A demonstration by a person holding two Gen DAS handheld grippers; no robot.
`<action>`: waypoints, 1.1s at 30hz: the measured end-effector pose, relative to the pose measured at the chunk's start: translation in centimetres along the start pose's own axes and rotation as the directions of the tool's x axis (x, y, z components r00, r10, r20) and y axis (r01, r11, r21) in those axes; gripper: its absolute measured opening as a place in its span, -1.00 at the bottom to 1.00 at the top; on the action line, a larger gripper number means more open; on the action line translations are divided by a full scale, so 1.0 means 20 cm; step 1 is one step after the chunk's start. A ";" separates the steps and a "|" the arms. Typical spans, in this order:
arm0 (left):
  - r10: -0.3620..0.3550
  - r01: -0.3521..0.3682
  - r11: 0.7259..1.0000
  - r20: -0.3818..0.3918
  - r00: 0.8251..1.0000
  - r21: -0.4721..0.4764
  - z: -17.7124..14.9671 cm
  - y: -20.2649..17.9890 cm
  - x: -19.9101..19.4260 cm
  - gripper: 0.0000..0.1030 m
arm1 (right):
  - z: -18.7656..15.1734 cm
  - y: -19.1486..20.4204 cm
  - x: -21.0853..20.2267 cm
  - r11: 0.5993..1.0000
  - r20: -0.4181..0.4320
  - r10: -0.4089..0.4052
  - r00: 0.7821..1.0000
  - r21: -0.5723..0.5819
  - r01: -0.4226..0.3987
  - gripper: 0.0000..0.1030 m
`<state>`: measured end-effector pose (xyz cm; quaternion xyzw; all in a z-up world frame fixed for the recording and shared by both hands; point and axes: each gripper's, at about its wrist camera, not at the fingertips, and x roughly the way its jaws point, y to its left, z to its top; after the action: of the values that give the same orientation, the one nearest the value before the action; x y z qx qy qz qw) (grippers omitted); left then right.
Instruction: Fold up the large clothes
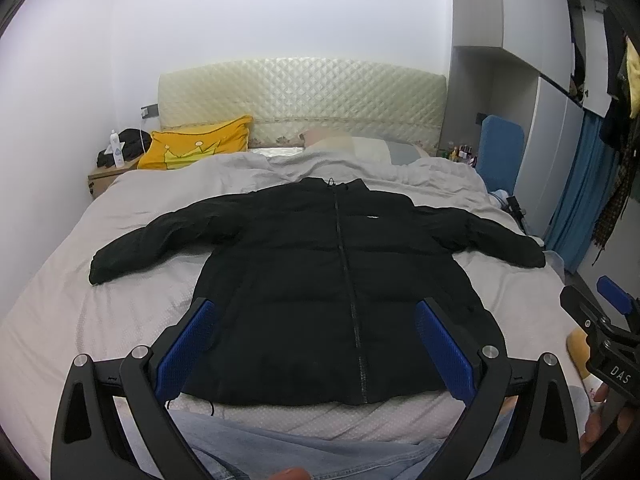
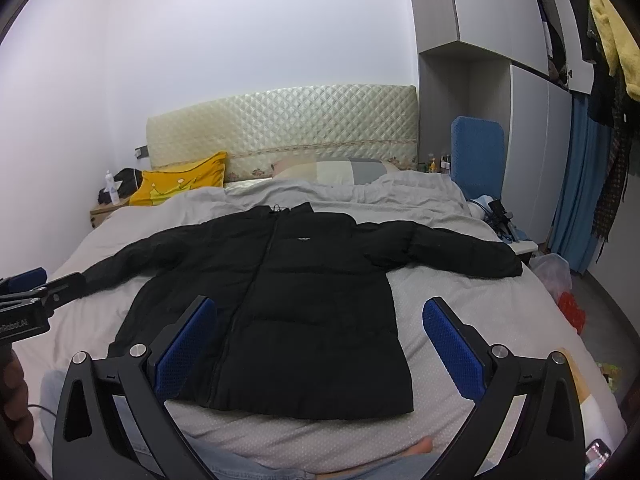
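Observation:
A black zipped puffer jacket [image 1: 320,272] lies flat, front up, on the grey bed [image 1: 120,280], sleeves spread to both sides and collar toward the headboard. It also shows in the right wrist view [image 2: 280,300]. My left gripper [image 1: 316,308] is open and empty, held above the jacket's hem with blue pads [image 1: 188,344] apart. My right gripper [image 2: 320,308] is open and empty, above the jacket's right hem side. The right gripper's body shows in the left wrist view [image 1: 600,332]; the left gripper's body shows in the right wrist view [image 2: 28,300].
A quilted headboard [image 1: 304,100], a yellow pillow [image 1: 192,144] and a pale pillow [image 2: 332,170] are at the bed's far end. A nightstand [image 1: 104,176] stands far left. A blue chair [image 2: 478,152], wardrobe [image 2: 532,120] and hanging clothes [image 2: 608,80] are on the right. My jeans [image 1: 280,452] are at the near edge.

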<state>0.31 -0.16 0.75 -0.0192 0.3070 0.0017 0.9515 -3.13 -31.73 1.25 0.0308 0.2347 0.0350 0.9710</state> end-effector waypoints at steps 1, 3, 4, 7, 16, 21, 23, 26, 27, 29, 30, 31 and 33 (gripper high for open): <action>0.001 -0.001 1.000 -0.001 1.000 0.000 0.00 0.00 0.00 0.94 | 0.00 0.00 0.00 1.000 -0.003 0.003 1.000 0.000 -0.003 1.00; 0.003 -0.003 1.000 -0.003 1.000 0.001 0.01 -0.01 0.00 0.94 | 0.00 0.00 0.00 1.000 -0.006 0.005 1.000 0.001 -0.005 1.00; 0.011 -0.011 1.000 0.001 1.000 0.008 0.01 -0.01 -0.01 0.94 | 0.00 -0.01 -0.01 1.000 -0.005 0.001 1.000 0.003 -0.001 1.00; 0.039 -0.039 0.999 0.015 0.999 0.027 0.01 -0.02 -0.03 0.94 | 0.01 -0.01 -0.02 1.000 0.004 -0.004 1.000 0.006 0.004 1.00; -0.020 0.020 1.000 0.002 1.000 0.004 0.00 -0.02 -0.04 0.94 | -0.01 -0.02 -0.05 1.000 0.011 -0.008 1.000 0.007 0.008 1.00; -0.020 0.020 1.000 -0.002 1.000 0.015 0.00 -0.04 -0.04 0.94 | -0.02 -0.03 -0.05 1.000 0.010 -0.011 1.000 0.000 0.011 1.00; -0.026 0.026 1.000 -0.007 1.000 0.013 0.00 -0.04 -0.04 0.94 | -0.02 -0.02 -0.05 1.000 0.010 -0.013 1.000 0.001 0.013 1.00; -0.044 0.044 0.999 -0.009 0.999 0.014 0.01 -0.03 -0.03 0.94 | -0.02 -0.03 -0.05 1.000 0.006 -0.010 1.000 -0.002 0.010 1.00; -0.044 0.044 0.999 -0.003 0.999 0.014 0.02 -0.03 -0.04 0.94 | -0.02 -0.03 -0.05 1.000 0.006 -0.007 1.000 -0.001 0.007 1.00; -0.042 0.042 0.999 0.004 0.999 0.013 0.02 -0.03 -0.05 0.94 | -0.02 -0.04 -0.05 1.000 0.005 -0.014 1.000 0.003 0.013 1.00; -0.043 0.043 0.999 0.004 0.999 0.013 0.01 -0.03 -0.05 0.94 | -0.01 -0.05 -0.05 1.000 0.003 -0.015 1.000 0.006 0.015 1.00; -0.045 0.045 0.999 0.002 0.999 0.014 0.01 -0.04 -0.05 0.94 | -0.01 -0.05 -0.05 1.000 0.002 -0.015 1.000 0.007 0.015 1.00; -0.046 0.046 0.999 -0.004 0.999 0.017 0.00 -0.04 -0.04 0.94 | -0.01 -0.04 -0.05 1.000 0.002 -0.017 1.000 0.006 0.017 1.00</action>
<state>-0.34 -0.89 1.38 -0.0181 0.3081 -0.0229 0.9509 -4.03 -32.64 1.37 0.0317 0.2338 0.0260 0.9714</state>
